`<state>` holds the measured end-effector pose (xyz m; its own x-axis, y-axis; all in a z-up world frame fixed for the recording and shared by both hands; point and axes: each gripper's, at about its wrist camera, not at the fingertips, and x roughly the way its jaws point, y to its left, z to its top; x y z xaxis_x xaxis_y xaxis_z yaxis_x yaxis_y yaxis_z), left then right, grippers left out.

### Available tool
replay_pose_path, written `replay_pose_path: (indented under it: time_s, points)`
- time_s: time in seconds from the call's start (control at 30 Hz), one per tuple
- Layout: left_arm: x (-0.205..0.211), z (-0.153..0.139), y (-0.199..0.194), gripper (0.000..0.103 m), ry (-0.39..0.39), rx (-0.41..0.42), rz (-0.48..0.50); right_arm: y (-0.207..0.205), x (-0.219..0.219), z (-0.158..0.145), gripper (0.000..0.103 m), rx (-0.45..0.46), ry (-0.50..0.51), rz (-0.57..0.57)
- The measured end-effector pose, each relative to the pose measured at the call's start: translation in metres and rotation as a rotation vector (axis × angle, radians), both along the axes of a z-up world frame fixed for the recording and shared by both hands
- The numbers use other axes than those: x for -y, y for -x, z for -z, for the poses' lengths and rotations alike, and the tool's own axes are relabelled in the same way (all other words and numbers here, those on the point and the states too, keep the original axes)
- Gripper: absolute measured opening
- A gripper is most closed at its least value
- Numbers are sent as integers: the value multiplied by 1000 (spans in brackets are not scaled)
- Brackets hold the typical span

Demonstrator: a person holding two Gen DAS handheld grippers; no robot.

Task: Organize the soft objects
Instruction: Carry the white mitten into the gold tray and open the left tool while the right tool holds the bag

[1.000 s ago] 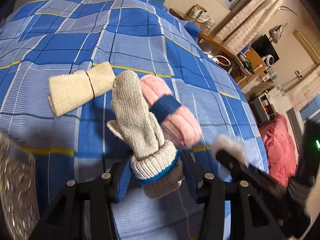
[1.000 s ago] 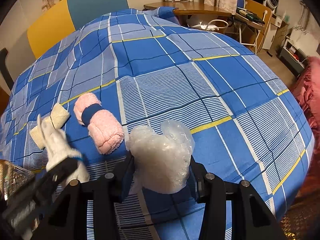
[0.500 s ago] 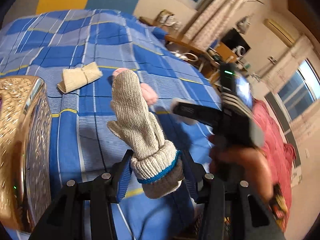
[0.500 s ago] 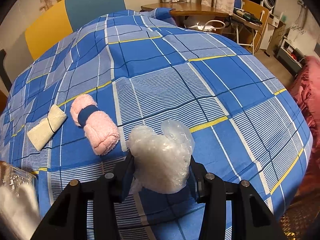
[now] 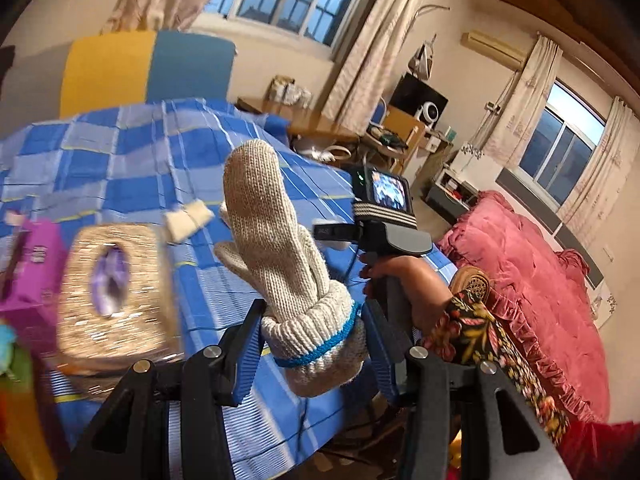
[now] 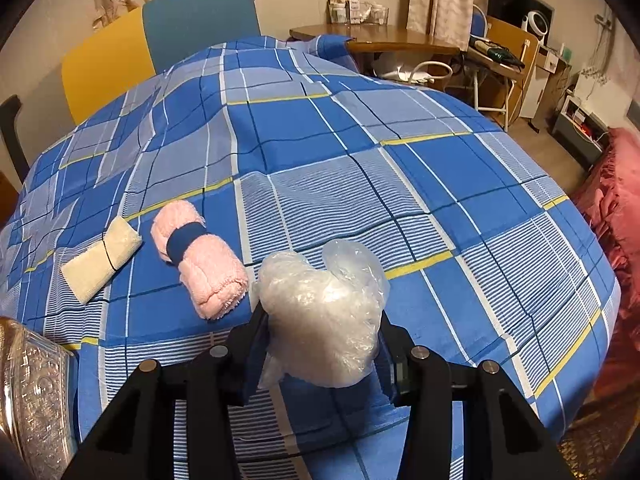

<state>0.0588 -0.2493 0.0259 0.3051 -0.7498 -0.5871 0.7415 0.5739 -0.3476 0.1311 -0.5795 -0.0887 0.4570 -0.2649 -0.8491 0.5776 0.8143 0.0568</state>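
My left gripper (image 5: 312, 336) is shut on the cuff of a beige knit mitten (image 5: 276, 248) with a blue band, held upright above the table. My right gripper (image 6: 320, 340) is shut on a crumpled clear plastic bag (image 6: 324, 312), low over the blue plaid cloth (image 6: 360, 160). A pink rolled towel (image 6: 200, 260) with a dark blue band lies just left of the bag. A cream rolled cloth (image 6: 100, 260) tied with a black band lies further left; it also shows blurred in the left wrist view (image 5: 188, 220). The right hand-held gripper (image 5: 384, 224) shows in the left wrist view.
A shiny gold tissue box (image 5: 116, 292) stands at the table's front left, also at the right wrist view's edge (image 6: 32, 396). A purple box (image 5: 28, 264) sits left of it. Yellow and blue chairs (image 6: 160, 40) stand behind the table. A red sofa (image 5: 540, 288) is on the right.
My left gripper has lifted and swung back and left with the mitten, bringing the tissue box and the room into view. The right gripper and bag have held almost still.
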Motion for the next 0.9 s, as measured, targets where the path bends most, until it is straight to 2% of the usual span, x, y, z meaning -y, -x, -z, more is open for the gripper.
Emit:
replay_pose_path:
  time_s: [0.17, 0.37, 0.5, 0.63, 0.7, 0.9]
  points:
    - [-60, -14, 0, 48, -3, 134, -101, 1, -1, -1, 47, 10, 5, 3]
    - [-130, -2, -30, 48, -18, 68, -251, 1, -3, -2, 47, 8, 28, 7]
    - [-171, 16, -49, 48, -93, 36, -306, 2, -6, -6, 47, 24, 52, 5]
    - [-200, 50, -80, 48, -224, -56, -336, 1, -6, -8, 47, 30, 71, 5]
    - [-208, 64, -87, 48, -290, -72, -349, 1, -6, -8, 47, 32, 76, 7]
    - [-193, 96, -100, 48, -482, -62, -247, 0, -6, -9, 47, 26, 91, 10]
